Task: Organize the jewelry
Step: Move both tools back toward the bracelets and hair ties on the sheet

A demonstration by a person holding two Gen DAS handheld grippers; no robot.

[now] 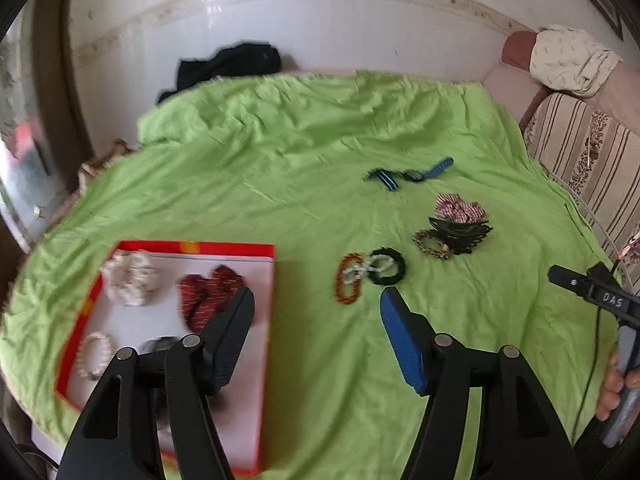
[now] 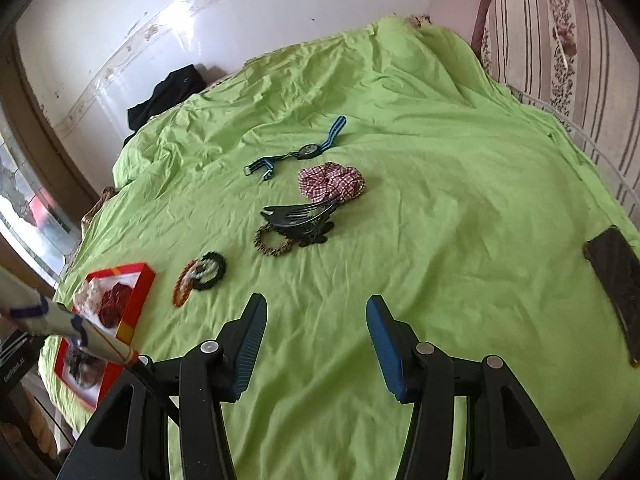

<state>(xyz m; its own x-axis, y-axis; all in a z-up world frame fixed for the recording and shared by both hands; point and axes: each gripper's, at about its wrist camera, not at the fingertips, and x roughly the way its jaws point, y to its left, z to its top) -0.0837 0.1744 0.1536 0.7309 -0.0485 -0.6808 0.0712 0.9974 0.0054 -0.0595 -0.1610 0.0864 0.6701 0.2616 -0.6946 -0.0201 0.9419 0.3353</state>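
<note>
A red-rimmed box (image 1: pixel 192 247) lies on the green sheet at lower left and holds a white scrunchie (image 1: pixel 130 278), a dark red scrunchie (image 1: pixel 208 296) and a pale bead bracelet (image 1: pixel 94 354). My left gripper (image 1: pixel 316 294) is open and empty, over the box's right edge. Just ahead lie an orange bead bracelet (image 1: pixel 347 280), a white bead piece (image 1: pixel 366 268) and a black ring (image 1: pixel 388 267). Farther right are a black claw clip (image 2: pixel 300 216), a checked scrunchie (image 2: pixel 330 180) and a blue-strap watch (image 2: pixel 308 150). My right gripper (image 2: pixel 316 304) is open and empty above bare sheet.
A dark phone (image 2: pixel 616 276) lies on the sheet at the right. A striped sofa cushion (image 2: pixel 560 40) borders the bed on the right. Black clothing (image 1: pixel 232 64) lies at the far edge by the wall. The box also shows in the right wrist view (image 2: pixel 138 304).
</note>
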